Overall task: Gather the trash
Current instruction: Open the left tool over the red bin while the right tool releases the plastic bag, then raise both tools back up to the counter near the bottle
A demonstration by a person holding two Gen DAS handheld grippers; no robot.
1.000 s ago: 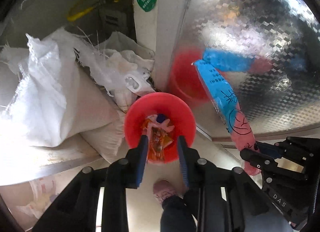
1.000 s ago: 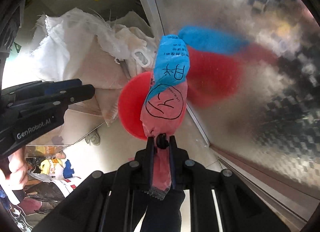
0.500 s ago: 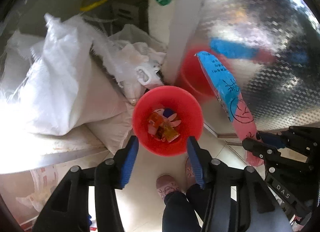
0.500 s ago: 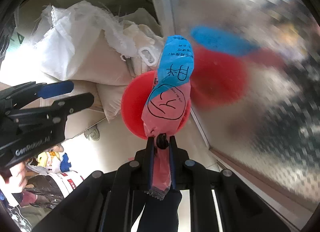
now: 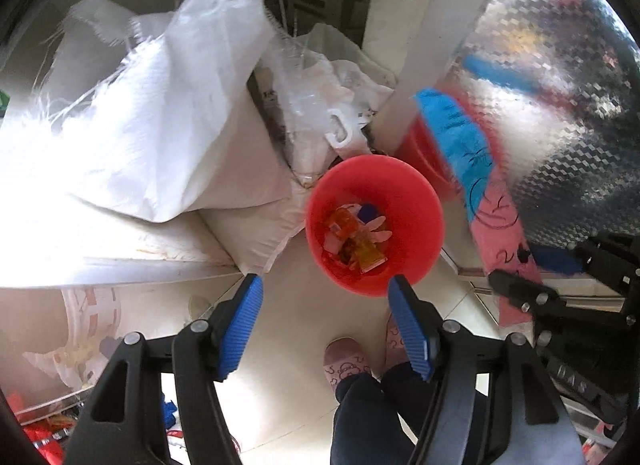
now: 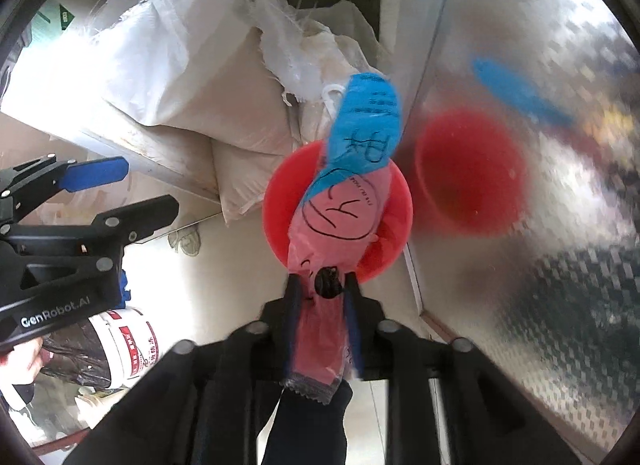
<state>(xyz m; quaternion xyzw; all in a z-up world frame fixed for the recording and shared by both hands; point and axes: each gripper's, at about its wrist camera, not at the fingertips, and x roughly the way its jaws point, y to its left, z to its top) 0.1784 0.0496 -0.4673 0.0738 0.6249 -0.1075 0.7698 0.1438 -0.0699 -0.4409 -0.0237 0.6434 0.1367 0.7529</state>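
Observation:
A red bucket [image 5: 416, 201] stands on the floor against a shiny metal panel; orange and pink wrappers [image 5: 354, 239] lie in its bottom. My left gripper [image 5: 324, 293] is open and empty, above the bucket's near rim. My right gripper [image 6: 320, 289] is shut on a pink and blue snack wrapper [image 6: 352, 169], which sticks up over the bucket [image 6: 394, 241]. In the left wrist view the same wrapper [image 5: 480, 185] hangs just right of the bucket, with the right gripper [image 5: 520, 277] at its lower end.
White woven sacks [image 5: 160, 125] are piled left of the bucket. The patterned metal panel [image 5: 560, 105] rises on the right and mirrors the bucket. The person's slippered feet [image 5: 344, 361] stand on the pale floor. A white pail [image 6: 128, 345] sits at lower left.
My left gripper opened and let an orange wrapper fall into the bucket, then pulled back and up. My right gripper keeps its hold on the pink and blue wrapper.

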